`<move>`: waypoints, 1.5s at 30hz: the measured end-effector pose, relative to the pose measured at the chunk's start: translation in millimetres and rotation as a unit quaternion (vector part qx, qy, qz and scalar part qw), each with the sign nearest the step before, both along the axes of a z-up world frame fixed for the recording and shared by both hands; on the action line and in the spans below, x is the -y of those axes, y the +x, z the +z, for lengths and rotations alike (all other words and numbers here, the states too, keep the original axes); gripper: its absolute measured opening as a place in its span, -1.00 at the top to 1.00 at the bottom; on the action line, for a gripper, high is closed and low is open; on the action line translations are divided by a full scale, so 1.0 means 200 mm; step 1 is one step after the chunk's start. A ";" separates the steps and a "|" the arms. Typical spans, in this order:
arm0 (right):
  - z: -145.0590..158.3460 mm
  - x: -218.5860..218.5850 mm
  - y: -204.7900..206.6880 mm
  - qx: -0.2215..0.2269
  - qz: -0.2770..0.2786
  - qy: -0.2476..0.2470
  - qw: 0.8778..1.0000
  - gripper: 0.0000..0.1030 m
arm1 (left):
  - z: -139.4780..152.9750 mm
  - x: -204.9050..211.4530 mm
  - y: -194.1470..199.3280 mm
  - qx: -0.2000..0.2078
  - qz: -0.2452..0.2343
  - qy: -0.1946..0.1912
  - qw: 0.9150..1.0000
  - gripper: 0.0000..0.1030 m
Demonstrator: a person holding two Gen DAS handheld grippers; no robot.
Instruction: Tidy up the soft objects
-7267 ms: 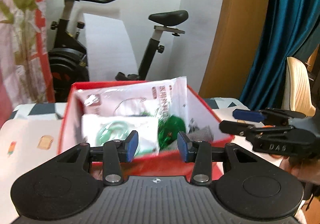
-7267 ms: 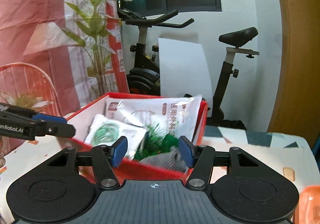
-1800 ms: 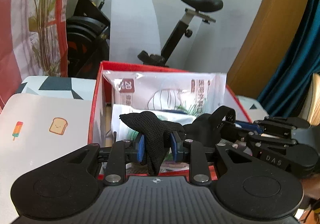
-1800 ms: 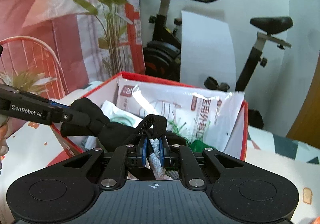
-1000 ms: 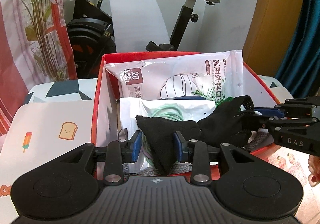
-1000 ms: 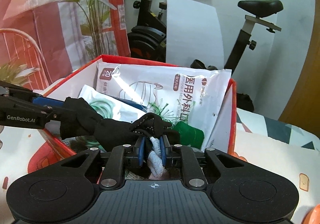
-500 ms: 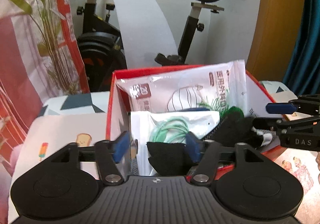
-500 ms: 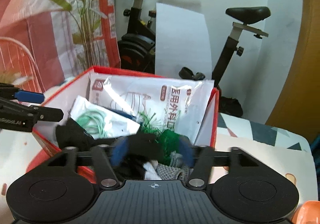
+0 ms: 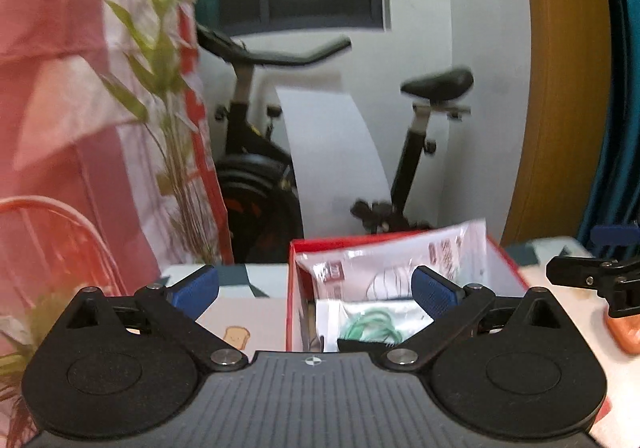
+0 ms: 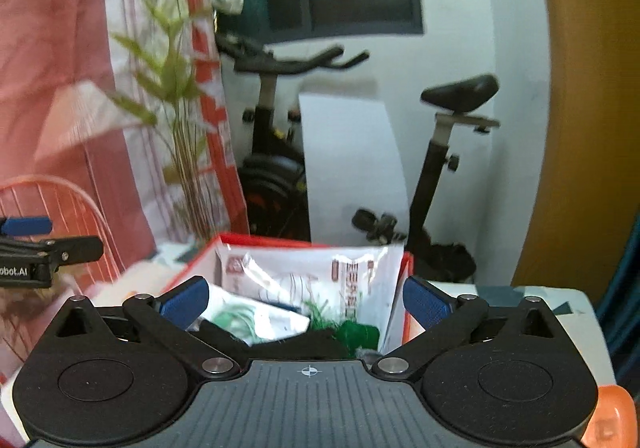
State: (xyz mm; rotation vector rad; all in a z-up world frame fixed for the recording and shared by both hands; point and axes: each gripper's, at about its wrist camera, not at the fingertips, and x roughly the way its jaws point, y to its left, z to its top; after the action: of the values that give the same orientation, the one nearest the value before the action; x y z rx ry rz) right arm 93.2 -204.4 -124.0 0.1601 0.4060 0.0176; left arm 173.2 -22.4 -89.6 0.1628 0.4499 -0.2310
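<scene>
A red box (image 9: pixel 294 288) (image 10: pixel 406 322) stands on the table ahead of both grippers. In it lie a white mask packet (image 9: pixel 384 268) (image 10: pixel 304 276), a bag with a green cord (image 9: pixel 372 324) (image 10: pixel 240 318), a green item (image 10: pixel 358 334) and a black soft cloth (image 10: pixel 296 346) (image 9: pixel 360 346) at its near side. My left gripper (image 9: pixel 314 288) is wide open and empty, back from the box. My right gripper (image 10: pixel 306 300) is wide open and empty above the box's near edge. Each gripper shows at the edge of the other's view.
An exercise bike (image 9: pixel 256 183) (image 10: pixel 276 167) and a white board (image 10: pixel 348 171) stand behind the table. A plant (image 10: pixel 176 95) and red curtain are at the left. An orange object (image 9: pixel 624 332) (image 10: pixel 608 420) lies at the right. The tablecloth has a toast print (image 9: pixel 236 336).
Both grippers let go of the black cloth, which now lies in the box. They opened wide, pulled back and tilted upward.
</scene>
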 end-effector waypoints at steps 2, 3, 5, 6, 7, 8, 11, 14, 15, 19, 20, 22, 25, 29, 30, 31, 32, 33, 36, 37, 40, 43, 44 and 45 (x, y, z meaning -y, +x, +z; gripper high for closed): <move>0.08 -0.04 -0.09 0.012 -0.021 -0.009 1.000 -0.99 | 0.07 -0.03 -0.08 0.015 0.010 -0.012 1.000 -1.00; 0.12 -0.05 -0.14 0.016 -0.029 -0.016 0.999 -0.99 | 0.10 -0.04 -0.13 0.022 0.015 -0.017 1.000 -1.00; 0.19 -0.09 -0.22 0.023 -0.044 -0.029 0.998 -0.99 | 0.17 -0.06 -0.22 0.035 0.028 -0.019 0.999 -1.00; 0.22 -0.11 -0.27 0.025 -0.049 -0.032 0.998 -0.99 | 0.19 -0.06 -0.26 0.041 0.034 -0.017 0.998 -1.00; 0.25 -0.13 -0.32 0.026 -0.050 -0.033 0.998 -0.99 | 0.23 -0.07 -0.31 0.048 0.040 -0.011 0.998 -1.00; 0.28 -0.15 -0.37 0.030 -0.049 -0.032 0.998 -0.99 | 0.25 -0.07 -0.36 0.055 0.044 -0.008 0.997 -1.00; 0.34 -0.20 -0.52 0.047 -0.053 -0.038 0.997 -0.99 | 0.34 -0.09 -0.51 0.070 0.042 -0.015 0.997 -1.00; 0.39 -0.23 -0.63 0.051 -0.066 -0.035 0.996 -0.99 | 0.41 -0.13 -0.63 0.072 0.037 -0.039 0.996 -1.00; 0.41 -0.24 -0.66 0.053 -0.068 -0.031 0.996 -0.99 | 0.42 -0.13 -0.67 0.074 0.037 -0.046 0.995 -1.00; 0.45 -0.26 -0.77 0.054 -0.074 -0.023 0.996 -0.99 | 0.44 -0.14 -0.78 0.084 0.042 -0.054 0.994 -1.00; 0.46 -0.27 -0.80 0.056 -0.076 -0.028 0.995 -0.99 | 0.45 -0.13 -0.82 0.087 0.041 -0.052 0.994 -1.00; 0.48 -0.29 -0.84 0.061 -0.083 -0.042 0.994 -0.99 | 0.45 -0.12 -0.86 0.091 0.036 -0.051 0.994 -1.00; 0.49 -0.31 -0.89 0.067 -0.083 -0.047 0.993 -0.99 | 0.46 -0.13 -0.92 0.097 0.029 -0.057 0.993 -1.00; 0.49 -0.31 -0.92 0.069 -0.083 -0.048 0.993 -0.99 | 0.48 -0.14 -0.94 0.104 0.032 -0.052 0.993 -1.00; 0.49 -0.30 -0.93 0.069 -0.084 -0.048 0.993 -0.99 | 0.49 -0.14 -0.94 0.107 0.034 -0.050 0.992 -1.00; 0.49 -0.30 -0.93 0.069 -0.085 -0.047 0.993 -0.99 | 0.49 -0.13 -0.94 0.108 0.035 -0.049 0.992 -1.00; 0.49 -0.30 -0.93 0.068 -0.085 -0.046 0.993 -0.99 | 0.49 -0.13 -0.95 0.108 0.036 -0.049 0.992 -1.00; 0.49 -0.30 -0.93 0.067 -0.087 -0.046 0.993 -0.99 | 0.49 -0.13 -0.95 0.109 0.035 -0.049 0.992 -1.00; 0.48 -0.29 -0.93 0.066 -0.090 -0.046 0.993 -0.99 | 0.48 -0.12 -0.94 0.109 0.037 -0.045 0.992 -1.00; 0.48 -0.28 -0.93 0.066 -0.091 -0.045 0.993 -0.99 | 0.48 -0.12 -0.94 0.107 0.038 -0.044 0.993 -1.00; 0.47 -0.27 -0.92 0.063 -0.094 -0.044 0.993 -0.99 | 0.48 -0.12 -0.94 0.104 0.038 -0.042 0.993 -1.00; 0.47 -0.27 -0.92 0.061 -0.098 -0.043 0.992 -0.99 | 0.48 -0.12 -0.94 0.104 0.040 -0.041 0.993 -1.00; 0.47 -0.27 -0.92 0.060 -0.098 -0.043 0.992 -0.99 | 0.48 -0.13 -0.94 0.104 0.040 -0.041 0.993 -1.00; 0.46 -0.27 -0.92 0.059 -0.099 -0.042 0.992 -0.99 | 0.48 -0.13 -0.94 0.104 0.040 -0.041 0.993 -1.00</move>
State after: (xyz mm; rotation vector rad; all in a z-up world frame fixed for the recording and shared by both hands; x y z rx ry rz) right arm -90.4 -150.2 -31.1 0.1146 0.2700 -0.1853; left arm -15.7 3.2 7.2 0.0864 0.2392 -0.1509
